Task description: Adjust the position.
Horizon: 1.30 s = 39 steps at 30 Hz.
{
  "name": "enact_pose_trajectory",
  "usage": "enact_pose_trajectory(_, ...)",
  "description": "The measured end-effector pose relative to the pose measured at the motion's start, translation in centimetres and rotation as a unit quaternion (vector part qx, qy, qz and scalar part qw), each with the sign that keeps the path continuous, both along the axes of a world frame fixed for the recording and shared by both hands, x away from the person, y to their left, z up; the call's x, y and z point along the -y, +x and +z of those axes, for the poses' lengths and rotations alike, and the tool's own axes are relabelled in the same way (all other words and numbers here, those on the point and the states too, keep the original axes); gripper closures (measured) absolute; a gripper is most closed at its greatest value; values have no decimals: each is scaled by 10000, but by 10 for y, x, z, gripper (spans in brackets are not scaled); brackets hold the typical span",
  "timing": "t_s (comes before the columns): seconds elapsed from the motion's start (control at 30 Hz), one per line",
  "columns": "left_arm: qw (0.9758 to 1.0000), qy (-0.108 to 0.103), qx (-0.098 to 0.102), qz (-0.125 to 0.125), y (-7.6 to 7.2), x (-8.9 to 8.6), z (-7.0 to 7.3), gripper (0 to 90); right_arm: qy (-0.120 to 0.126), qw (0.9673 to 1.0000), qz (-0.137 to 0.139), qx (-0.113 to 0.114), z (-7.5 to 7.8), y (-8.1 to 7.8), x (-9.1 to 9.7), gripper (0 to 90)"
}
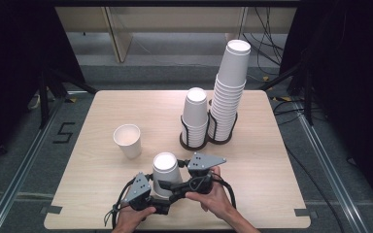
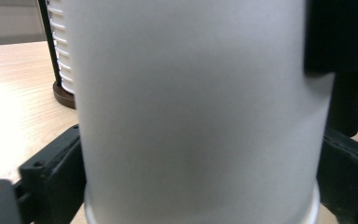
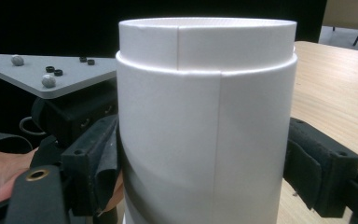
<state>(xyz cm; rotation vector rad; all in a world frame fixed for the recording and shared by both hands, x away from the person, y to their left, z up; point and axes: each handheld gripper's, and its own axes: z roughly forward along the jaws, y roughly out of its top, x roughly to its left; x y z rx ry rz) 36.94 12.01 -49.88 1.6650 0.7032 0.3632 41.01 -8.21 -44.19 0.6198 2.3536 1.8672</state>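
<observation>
Both grippers, left (image 1: 156, 190) and right (image 1: 180, 183), closed their jaws against opposite sides of the inverted paper cups (image 1: 165, 174) nested between them on the desk (image 1: 267, 165), light, thin-walled, easily crushed, best held low near the stiffer rim.

High view: fixed overhead on the person's side, looking forward and down, whole counter (image 1: 102, 111) in frame. Left gripper view: very close, low, level, facing the inverted paper cups (image 2: 196, 112) toward the cup racks (image 2: 63, 93). Right gripper view: equally close, level, from the opposite side. All three share those nested cups.
</observation>
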Motion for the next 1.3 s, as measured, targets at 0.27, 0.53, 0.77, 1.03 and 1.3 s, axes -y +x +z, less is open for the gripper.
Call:
enact_pose_trajectory(0.27,9992,383,119,4,1,-1,0,100,-325,9995,25,25,2,1,2,154)
enact_pose_trajectory(0.53,9927,1151,327,-140,3,-2,2,111,-816,9966,107,-73,16,1,15,154)
enact_pose_trajectory(0.77,9827,1758,385,-436,2,2,3,114,-1066,9937,336,-33,26,1,23,155)
enact_pose_trajectory(1.03,9728,2130,458,-785,-2,7,3,116,-1307,9902,476,-124,24,1,23,167)
enact_pose_trajectory(1.3,9800,1752,624,-712,-1,4,3,52,-989,9931,461,-420,28,3,28,250)
